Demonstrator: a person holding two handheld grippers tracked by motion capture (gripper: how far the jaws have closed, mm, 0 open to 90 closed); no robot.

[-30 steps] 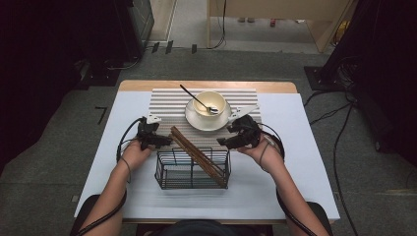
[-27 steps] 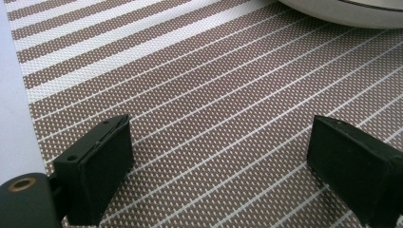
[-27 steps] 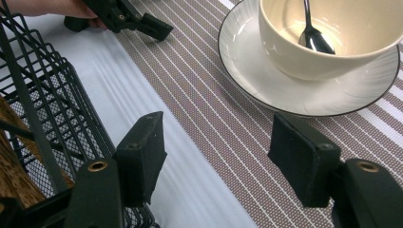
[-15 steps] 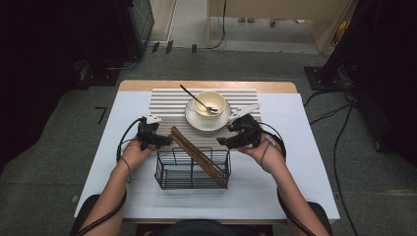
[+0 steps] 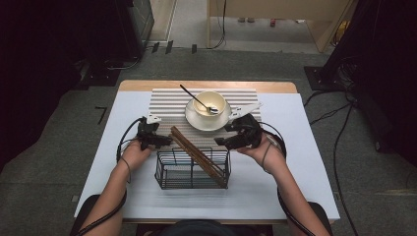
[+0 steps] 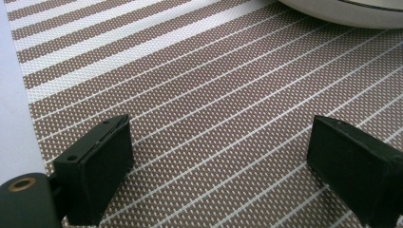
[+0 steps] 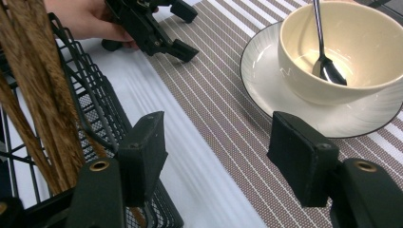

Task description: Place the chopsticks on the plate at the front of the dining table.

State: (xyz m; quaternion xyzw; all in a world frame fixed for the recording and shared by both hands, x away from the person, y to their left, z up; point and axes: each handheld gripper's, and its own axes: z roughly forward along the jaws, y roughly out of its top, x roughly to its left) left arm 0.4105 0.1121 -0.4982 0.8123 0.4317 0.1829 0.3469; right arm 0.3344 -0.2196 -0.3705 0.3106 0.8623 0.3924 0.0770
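Two open grippers flank the black wire basket [image 5: 193, 169]

Brown wooden chopsticks [image 5: 196, 151] lean inside the basket; the left gripper [image 5: 164, 140] at its far-left corner and the right gripper [image 5: 220, 136] at its far-right both stand wide apart, holding nothing, with the cream cup [image 5: 212, 103] beyond.

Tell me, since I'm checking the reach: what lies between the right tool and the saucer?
In the right gripper view, bare striped placemat separates the right tool from the saucer.

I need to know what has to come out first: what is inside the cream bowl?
A metal spoon rests in the bowl, its handle leaning over the rim. The bowl's floor looks otherwise bare; its near inner wall is hidden by the rim.
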